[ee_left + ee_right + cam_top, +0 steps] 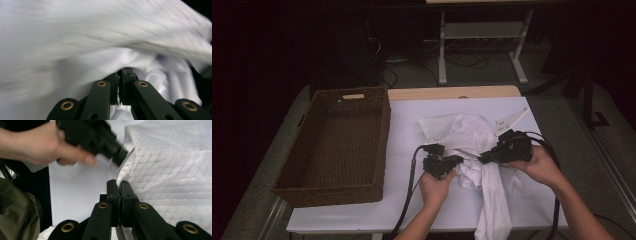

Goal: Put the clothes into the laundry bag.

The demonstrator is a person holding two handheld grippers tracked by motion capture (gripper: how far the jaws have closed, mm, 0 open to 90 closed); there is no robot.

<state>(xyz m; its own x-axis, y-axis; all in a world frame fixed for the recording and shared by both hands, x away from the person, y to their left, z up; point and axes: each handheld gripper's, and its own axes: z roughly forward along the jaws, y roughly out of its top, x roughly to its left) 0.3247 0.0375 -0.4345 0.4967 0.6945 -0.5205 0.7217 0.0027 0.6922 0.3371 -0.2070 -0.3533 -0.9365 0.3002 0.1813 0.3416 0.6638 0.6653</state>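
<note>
- No writing, brand or label is readable anywhere on show here.
- Centre stage: a white cloth (472, 145), crumpled in a heap on the white table (412, 125), right of middle.
- One long tail of the cloth runs toward the near edge and drapes over it.
- Up close in the right gripper view the cloth (175, 175) shows a fine woven, diamond-like mesh texture; in the left gripper view it (100, 37) is soft and blurred, smooth folds all across.
- Left gripper (455, 160) is at the near left side of the heap, jaws pressed together, pinching a fold of the cloth between them.
- Left hand (437, 187) wraps the black body, a thick black cable trailing off the near edge.
- Right gripper (482, 159) comes in from the right, jaws squeezed tight on an edge of the cloth; right hand (539, 165) grips behind it.
- The two gripper tips sit near each other, with bunched cloth between.
- Far left on the table: a dark brown wicker basket (377, 135), rectangular, tall-walled, a slot handle cut in its far wall.
- A strip of pale wood shows along the table's far edge.
- A white angled bit (511, 120) lies just beyond the cloth on the far right; too small to tell what it is.
</note>
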